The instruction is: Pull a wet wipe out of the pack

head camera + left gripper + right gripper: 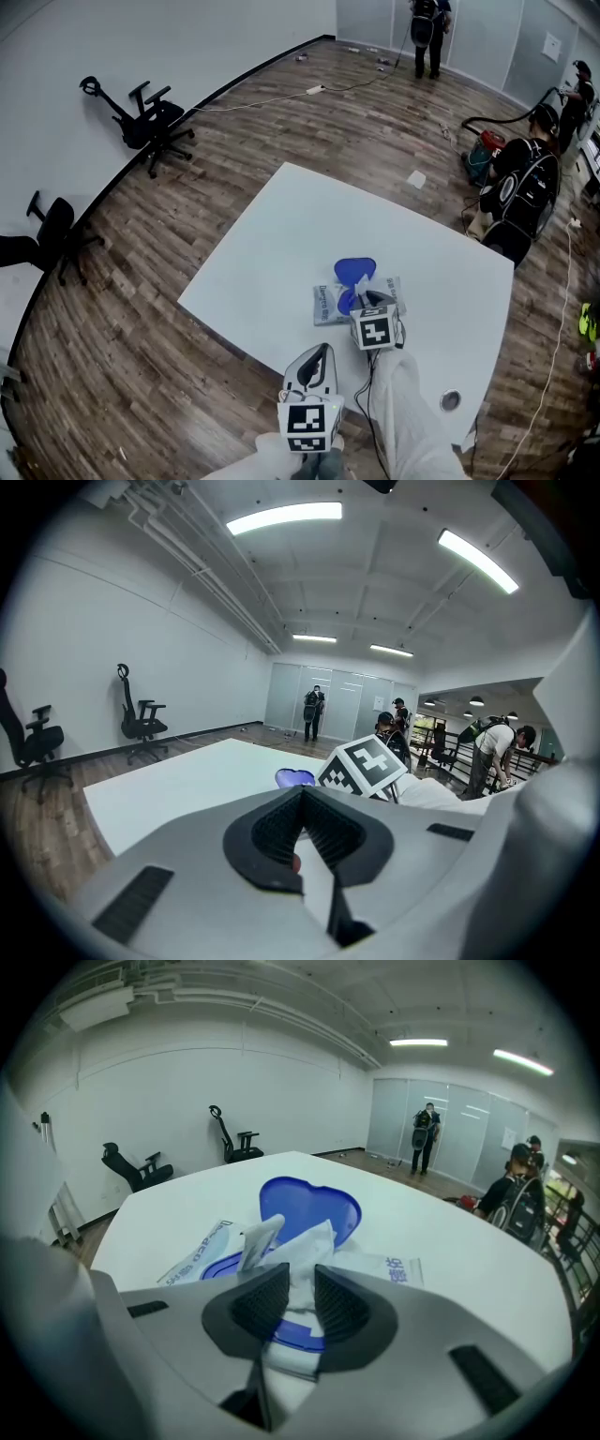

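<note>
A flat wet wipe pack (328, 304) lies on the white table (281, 234) with its blue lid (354, 271) flipped up. A white wet wipe (307, 1244) sticks up out of the pack's opening (217, 1267) in front of the lid (309, 1206). My right gripper (362, 302) points down over the opening. In the right gripper view its jaws (293, 1283) stand a little apart on either side of the bunched wipe. My left gripper (319, 352) hangs at the table's near edge, shut and holding nothing (302, 794). It looks towards the lid (294, 778).
A small round disc (451, 400) lies near the table's right front corner. Black office chairs (152, 118) (52, 231) stand by the left wall. People (520, 187) (429, 28) work at the back right. A cable (272, 97) runs over the wood floor.
</note>
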Demonstrator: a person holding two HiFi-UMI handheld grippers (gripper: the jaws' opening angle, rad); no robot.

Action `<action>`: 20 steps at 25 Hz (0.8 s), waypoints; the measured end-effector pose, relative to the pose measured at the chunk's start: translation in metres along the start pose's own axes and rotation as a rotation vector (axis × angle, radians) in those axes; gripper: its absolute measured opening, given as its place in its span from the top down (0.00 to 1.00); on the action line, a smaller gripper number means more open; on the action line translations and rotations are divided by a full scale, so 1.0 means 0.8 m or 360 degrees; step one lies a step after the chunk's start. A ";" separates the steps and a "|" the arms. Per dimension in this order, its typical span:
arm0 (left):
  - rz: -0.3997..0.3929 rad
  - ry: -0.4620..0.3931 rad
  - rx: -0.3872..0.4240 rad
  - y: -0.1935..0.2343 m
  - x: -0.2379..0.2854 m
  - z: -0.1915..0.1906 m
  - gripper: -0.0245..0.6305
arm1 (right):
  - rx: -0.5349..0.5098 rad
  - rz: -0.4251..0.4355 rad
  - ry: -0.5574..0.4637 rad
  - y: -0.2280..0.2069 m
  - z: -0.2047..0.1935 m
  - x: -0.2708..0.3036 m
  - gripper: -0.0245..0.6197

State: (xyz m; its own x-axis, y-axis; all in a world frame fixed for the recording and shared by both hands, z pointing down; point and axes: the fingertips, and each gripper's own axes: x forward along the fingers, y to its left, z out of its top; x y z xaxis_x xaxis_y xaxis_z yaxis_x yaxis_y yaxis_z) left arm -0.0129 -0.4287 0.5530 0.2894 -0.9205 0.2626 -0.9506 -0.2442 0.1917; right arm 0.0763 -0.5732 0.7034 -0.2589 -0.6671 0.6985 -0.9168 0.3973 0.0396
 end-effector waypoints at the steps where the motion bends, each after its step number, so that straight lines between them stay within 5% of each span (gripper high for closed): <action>1: 0.0000 0.0003 -0.0003 -0.001 0.001 -0.001 0.96 | -0.0004 0.0003 0.0009 0.000 -0.001 -0.001 0.82; 20: -0.0006 -0.0007 -0.0037 -0.007 -0.005 0.001 0.96 | 0.0003 0.0005 -0.0127 -0.001 0.004 -0.021 0.94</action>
State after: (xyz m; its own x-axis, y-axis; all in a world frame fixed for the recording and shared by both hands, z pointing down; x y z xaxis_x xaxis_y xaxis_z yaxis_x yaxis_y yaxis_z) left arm -0.0086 -0.4238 0.5500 0.2925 -0.9209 0.2576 -0.9466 -0.2407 0.2144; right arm 0.0800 -0.5644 0.6895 -0.2854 -0.7139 0.6395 -0.9164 0.3987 0.0360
